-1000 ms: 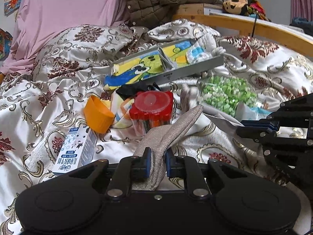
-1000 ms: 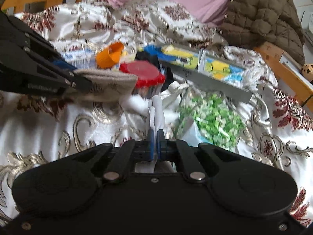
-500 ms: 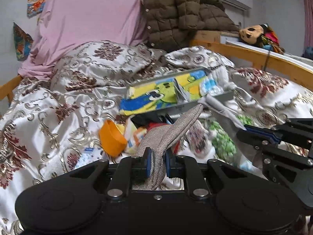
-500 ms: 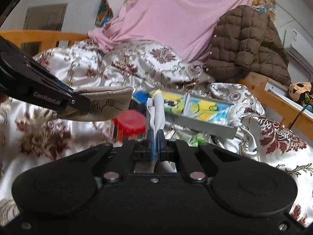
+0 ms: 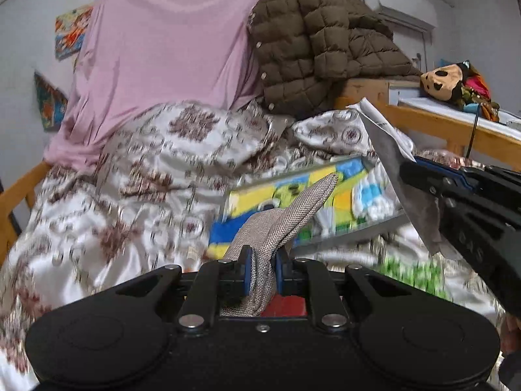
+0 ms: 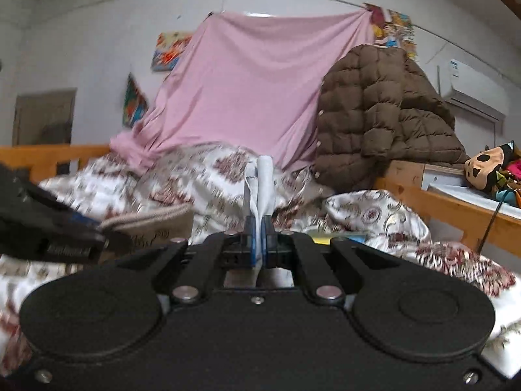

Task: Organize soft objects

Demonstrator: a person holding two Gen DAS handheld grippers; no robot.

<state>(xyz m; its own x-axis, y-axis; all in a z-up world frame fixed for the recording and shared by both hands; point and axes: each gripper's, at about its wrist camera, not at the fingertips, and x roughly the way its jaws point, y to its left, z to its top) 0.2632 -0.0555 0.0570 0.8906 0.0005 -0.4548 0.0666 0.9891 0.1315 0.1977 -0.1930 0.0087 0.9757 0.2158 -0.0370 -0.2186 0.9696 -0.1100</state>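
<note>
- Grey-beige knit sock [image 5: 286,215]: clamped in the left gripper [image 5: 263,272], toe angling up-right, off the bed.
- White-grey sock [image 6: 262,182]: pinched upright in the right gripper [image 6: 259,244].

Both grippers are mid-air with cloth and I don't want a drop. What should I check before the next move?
1. Left gripper shut on the grey knit sock: ok.
2. Right gripper shut on the white cloth: ok.
3. The two grippers apart, cloths not tangled: ok.
4. Divided tray in view ahead: ok.
5. Free compartment in the tray: cannot tell, blurred.
</note>
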